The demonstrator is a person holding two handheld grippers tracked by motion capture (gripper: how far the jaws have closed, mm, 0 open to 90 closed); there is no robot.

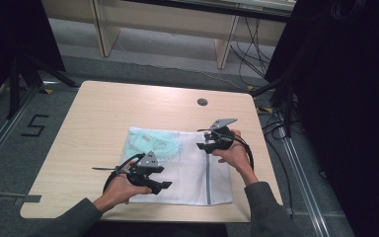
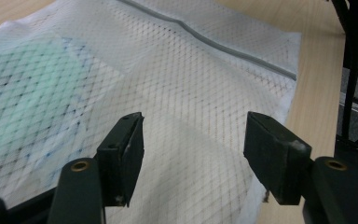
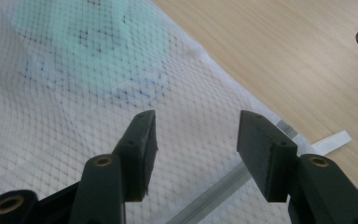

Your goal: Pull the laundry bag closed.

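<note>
We see a mesh laundry bag lying flat on the table, toward its near edge and a little right of centre. A folded garment sits inside the bag, in its far left part. The bag's zipper runs along its right side. The left gripper hovers over the bag's near left edge, the right gripper over its far right part. A cable hole lies behind the bag.

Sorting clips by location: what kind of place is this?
Probably a lab or recording workspace, not a home: a bare wooden table with a mesh laundry bag, floor rails and loose cables.
</note>
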